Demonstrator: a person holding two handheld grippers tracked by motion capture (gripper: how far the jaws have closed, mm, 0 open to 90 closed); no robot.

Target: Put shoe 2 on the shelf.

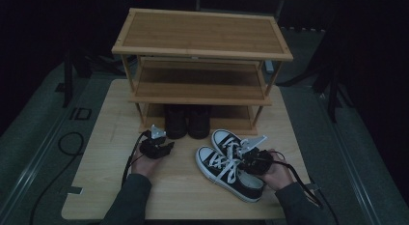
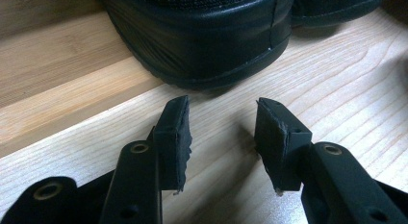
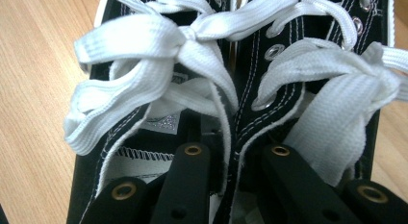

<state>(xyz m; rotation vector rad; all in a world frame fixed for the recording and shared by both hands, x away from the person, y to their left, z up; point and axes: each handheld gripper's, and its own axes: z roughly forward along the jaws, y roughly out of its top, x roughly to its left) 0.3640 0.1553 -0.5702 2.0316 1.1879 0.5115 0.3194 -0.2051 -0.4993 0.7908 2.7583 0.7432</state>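
A pair of black canvas sneakers (image 1: pixel 230 175) with white laces and white soles lies on the wooden table at the right, toes towards the rack. My right gripper (image 1: pixel 247 160) is at their openings. In the right gripper view one jaw sits inside each sneaker, and my right gripper (image 3: pixel 234 154) is shut on the two adjoining side walls (image 3: pixel 250 96). A pair of black leather shoes (image 1: pixel 187 121) stands at the front of the rack's bottom shelf. My left gripper (image 1: pixel 165 147) rests low on the table just in front of them. It is open with nothing between its pads (image 2: pixel 174 137), a short way from a black shoe's heel (image 2: pixel 207 41).
A three-tier bamboo shoe rack (image 1: pixel 202 34) stands at the back of the table (image 1: pixel 103 186); its top and middle shelves are bare. Cables trail from both grippers over the table's front. Dark floor and stands surround the table.
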